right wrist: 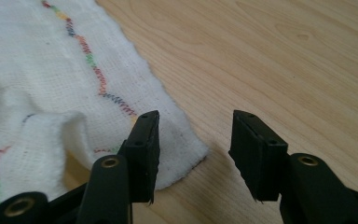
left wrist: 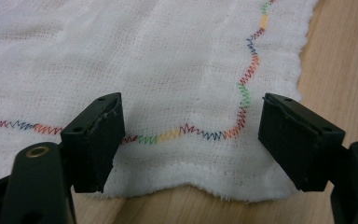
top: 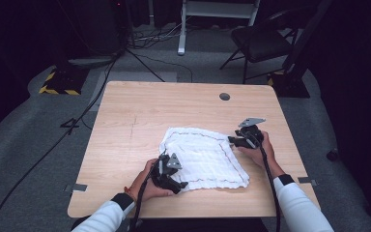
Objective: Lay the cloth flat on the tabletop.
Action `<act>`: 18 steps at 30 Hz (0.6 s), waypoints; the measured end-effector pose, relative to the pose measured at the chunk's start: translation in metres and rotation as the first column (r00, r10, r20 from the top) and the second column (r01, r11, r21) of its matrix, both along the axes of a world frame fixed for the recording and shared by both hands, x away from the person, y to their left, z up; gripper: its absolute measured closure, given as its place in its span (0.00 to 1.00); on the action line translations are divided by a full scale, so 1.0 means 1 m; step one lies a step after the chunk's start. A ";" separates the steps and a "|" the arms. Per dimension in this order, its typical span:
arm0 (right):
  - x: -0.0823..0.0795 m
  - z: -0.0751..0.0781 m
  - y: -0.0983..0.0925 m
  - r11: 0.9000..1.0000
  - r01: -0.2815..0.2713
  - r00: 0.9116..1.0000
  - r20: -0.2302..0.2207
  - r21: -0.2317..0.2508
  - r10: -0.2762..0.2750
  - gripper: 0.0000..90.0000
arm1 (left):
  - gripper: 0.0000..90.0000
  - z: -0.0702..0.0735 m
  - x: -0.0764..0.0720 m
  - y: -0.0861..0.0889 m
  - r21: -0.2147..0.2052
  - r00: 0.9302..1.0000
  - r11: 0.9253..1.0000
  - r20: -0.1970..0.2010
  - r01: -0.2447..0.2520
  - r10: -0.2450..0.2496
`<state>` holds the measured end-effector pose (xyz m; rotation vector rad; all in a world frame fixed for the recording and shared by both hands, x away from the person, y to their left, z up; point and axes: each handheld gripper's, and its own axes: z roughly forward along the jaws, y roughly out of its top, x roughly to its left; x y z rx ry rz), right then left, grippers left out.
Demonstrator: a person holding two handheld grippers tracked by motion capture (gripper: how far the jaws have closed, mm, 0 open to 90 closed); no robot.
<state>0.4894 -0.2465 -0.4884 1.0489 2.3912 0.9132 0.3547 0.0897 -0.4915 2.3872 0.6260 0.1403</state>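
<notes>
Left gripper: at the near-left corner of the white cloth, jaws spread wide. In the left gripper view the cloth's hem and its multicoloured zigzag stitching lie between the pads, but neither pad presses on the fabric.

Cloth: lies roughly flat on the wooden table, right of centre and toward the near edge, with one raised fold visible in the right gripper view.

Right gripper: at the cloth's far-right corner, jaws parted. In the right gripper view, one jaw stands over the corner tip; the other stands over bare wood. Nothing is pinched.

Assessment: both corners appear unheld, so the step in hand is either a release or a fresh approach. The next move, judged a re-grip, calls for lowering each gripper so that a pad slides under the hem before closing.
</notes>
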 end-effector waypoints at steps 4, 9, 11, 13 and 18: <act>0.004 -0.002 -0.004 1.000 0.015 1.000 -0.015 0.006 -0.014 0.56 | 0.27 0.000 -0.001 0.008 0.005 1.000 1.000 0.011 0.006 -0.006; 0.008 -0.001 -0.006 0.998 0.039 0.998 0.047 -0.056 -0.037 0.58 | 0.27 0.000 -0.003 0.023 -0.021 1.000 1.000 -0.023 -0.006 0.006; 0.011 -0.002 -0.008 0.997 0.055 0.997 0.063 -0.059 -0.051 0.57 | 0.27 0.001 -0.005 0.028 -0.032 0.999 0.999 -0.048 -0.003 0.001; 0.015 -0.001 -0.010 0.994 0.079 0.995 0.059 -0.075 -0.075 0.57 | 0.27 0.001 -0.006 0.031 -0.046 0.998 0.999 -0.059 0.014 -0.017; 0.025 0.000 -0.011 0.987 0.131 0.989 0.082 -0.091 -0.124 0.54 | 0.27 0.004 -0.008 0.030 -0.053 0.996 0.997 -0.071 0.048 -0.052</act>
